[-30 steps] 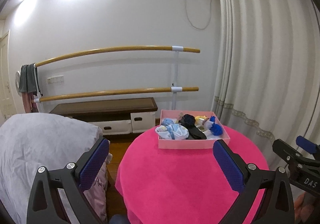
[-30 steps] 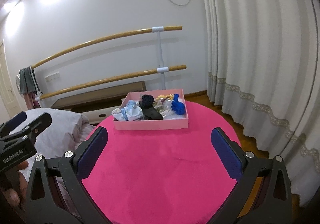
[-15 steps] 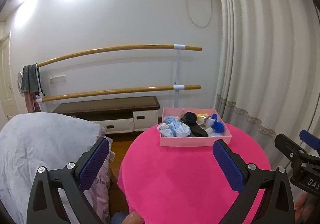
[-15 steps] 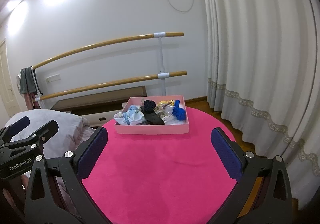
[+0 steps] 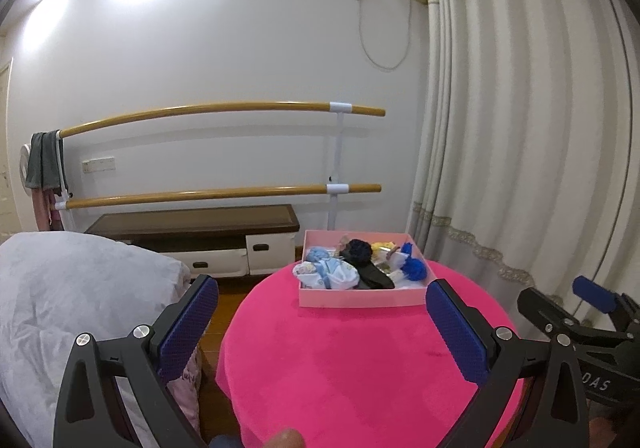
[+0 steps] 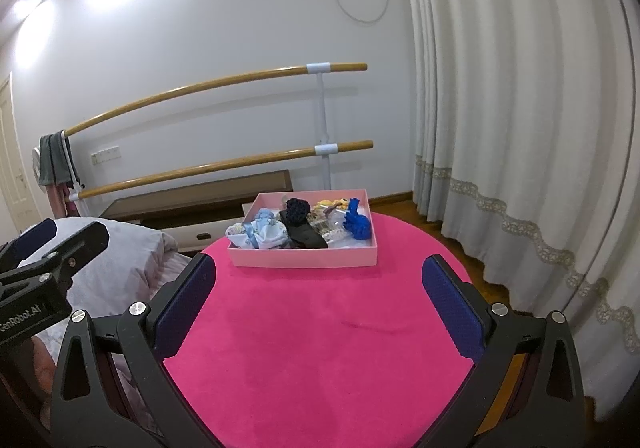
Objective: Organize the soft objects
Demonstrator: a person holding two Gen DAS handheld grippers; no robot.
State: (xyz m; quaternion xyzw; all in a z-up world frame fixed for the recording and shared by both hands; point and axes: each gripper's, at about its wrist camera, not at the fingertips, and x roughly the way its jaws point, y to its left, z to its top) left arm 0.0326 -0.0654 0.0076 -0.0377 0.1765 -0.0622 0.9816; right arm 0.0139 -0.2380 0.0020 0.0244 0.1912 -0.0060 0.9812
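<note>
A pink box (image 5: 360,297) (image 6: 304,261) stands at the far side of a round table with a pink cloth (image 5: 360,360) (image 6: 320,328). Several soft items fill it: a pale blue and white cloth bundle (image 5: 326,273) (image 6: 264,232), a black piece (image 5: 370,274) (image 6: 302,234), a dark scrunchie (image 6: 297,205), a bright blue pompom (image 5: 412,267) (image 6: 356,223) and yellow bits (image 5: 382,246). My left gripper (image 5: 320,316) is open above the table's near left edge, well short of the box. My right gripper (image 6: 319,296) is open over the table, nothing between its fingers.
A grey duvet (image 5: 68,296) lies left of the table. Behind stand a low dark-topped bench (image 5: 200,224) and two wooden ballet bars (image 5: 220,110) on the white wall. Long curtains (image 5: 520,168) hang on the right. A fingertip (image 5: 286,440) shows at the bottom edge.
Both grippers have tilted upward and drawn back a little, so the box and table sit lower in view. Both stay open and empty.
</note>
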